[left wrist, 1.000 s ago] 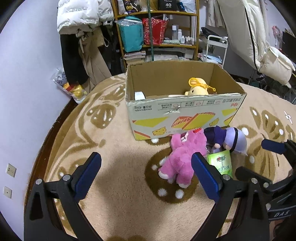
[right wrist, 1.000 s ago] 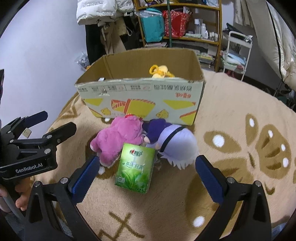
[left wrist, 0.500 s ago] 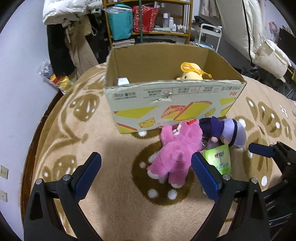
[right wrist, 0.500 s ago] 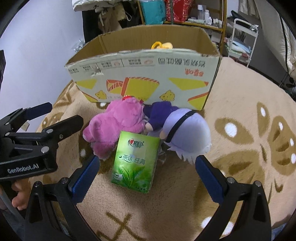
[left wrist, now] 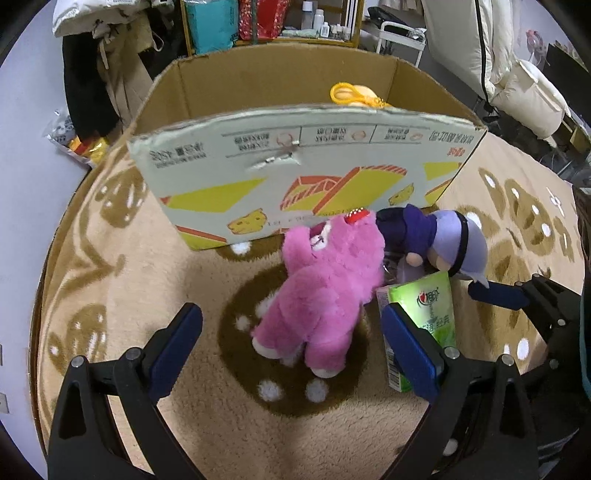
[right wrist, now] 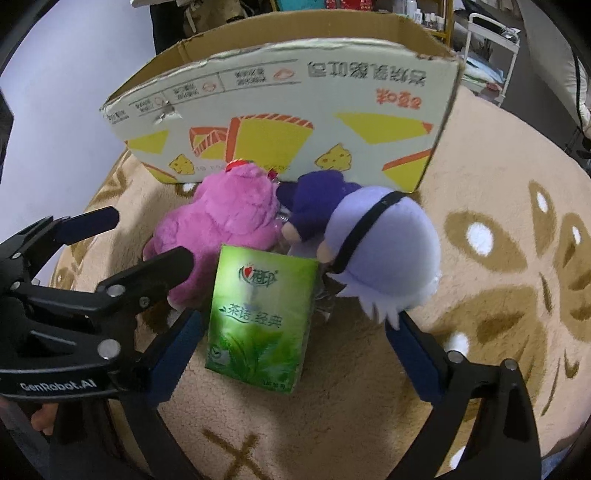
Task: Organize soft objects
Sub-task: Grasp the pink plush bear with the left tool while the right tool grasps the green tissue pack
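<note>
A pink plush bear [left wrist: 325, 280] [right wrist: 225, 221] lies on the rug against the front of an open cardboard box [left wrist: 303, 177] [right wrist: 295, 110]. Beside it on the right lies a purple plush doll [left wrist: 443, 240] [right wrist: 376, 251]. A green tissue pack [left wrist: 428, 317] [right wrist: 262, 317] rests in front of both. A yellow plush [left wrist: 354, 96] sits inside the box. My left gripper [left wrist: 291, 350] is open, its fingers straddling the bear's legs without touching. My right gripper [right wrist: 295, 350] is open around the tissue pack and the doll's head.
A beige patterned rug [left wrist: 129, 295] covers the floor. Behind the box stand a shelf with bags and bottles [left wrist: 258, 22], hanging coats [left wrist: 96, 55] and a white rack [left wrist: 399, 37]. A wall [left wrist: 22, 147] runs along the left. A white padded coat [left wrist: 517, 74] hangs at the right.
Both grippers have moved forward and down toward the toys, which now look much larger. The jaws stay open. The toys and the box have not moved.
</note>
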The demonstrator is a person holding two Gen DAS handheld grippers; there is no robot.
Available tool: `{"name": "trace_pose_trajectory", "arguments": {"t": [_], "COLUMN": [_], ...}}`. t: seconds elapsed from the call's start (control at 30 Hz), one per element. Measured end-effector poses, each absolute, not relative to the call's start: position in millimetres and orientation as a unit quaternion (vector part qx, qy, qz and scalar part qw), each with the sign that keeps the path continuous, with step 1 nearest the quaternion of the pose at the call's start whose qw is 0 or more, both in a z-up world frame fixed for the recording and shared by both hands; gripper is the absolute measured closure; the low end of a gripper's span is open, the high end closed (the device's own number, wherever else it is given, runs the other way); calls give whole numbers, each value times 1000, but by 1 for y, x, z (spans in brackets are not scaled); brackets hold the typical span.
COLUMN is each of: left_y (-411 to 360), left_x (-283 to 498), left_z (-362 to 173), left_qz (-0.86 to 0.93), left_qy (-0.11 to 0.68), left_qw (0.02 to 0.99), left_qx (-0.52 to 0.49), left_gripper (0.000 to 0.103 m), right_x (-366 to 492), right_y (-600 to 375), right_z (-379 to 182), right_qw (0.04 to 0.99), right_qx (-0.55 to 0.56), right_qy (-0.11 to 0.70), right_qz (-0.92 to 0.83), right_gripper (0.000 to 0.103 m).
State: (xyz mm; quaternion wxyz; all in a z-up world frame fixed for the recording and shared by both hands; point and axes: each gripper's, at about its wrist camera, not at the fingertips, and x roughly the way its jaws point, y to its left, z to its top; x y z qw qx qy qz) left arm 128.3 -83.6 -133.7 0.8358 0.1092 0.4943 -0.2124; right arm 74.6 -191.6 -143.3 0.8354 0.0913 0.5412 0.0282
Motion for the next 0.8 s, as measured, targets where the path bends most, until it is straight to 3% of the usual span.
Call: {"name": "trace_pose_trajectory", "arguments": {"t": [0.07, 0.13, 0.27, 0.37, 0.43, 0.5, 0.67, 0.8], "left_y": [-85, -85, -86, -88, -90, -92, -95, -91], "left_x": [130, 133, 137, 142, 144, 146, 149, 146], "left_z": [-138, -142, -150, -156, -160, -164, -173, -170], "left_qz": [-215, -215, -218, -217, -219, -222, -221, -227], "left_qy": [499, 504, 513, 518, 521, 526, 537, 537], "left_qw": [832, 829, 823, 820, 818, 814, 807, 806], "left_qx": [109, 108, 109, 110, 108, 108, 110, 105], "left_gripper": [6, 6, 6, 7, 9, 18, 27, 41], "right_x": [77, 79, 83, 84, 85, 85, 86, 87], "right_y": [-185, -180, -174, -171, -170, -169, -166, -166], "right_z": [-147, -149, -153, -154, -156, -157, -160, -159], "right_qw": [833, 831, 829, 829, 827, 827, 827, 827], "right_qx": [85, 77, 68, 70, 73, 70, 67, 65], "right_qy": [545, 549, 553, 554, 556, 555, 555, 555], "right_qz": [32, 34, 37, 45, 48, 49, 49, 51], "right_gripper": [1, 13, 17, 31, 33, 34, 38, 40]}}
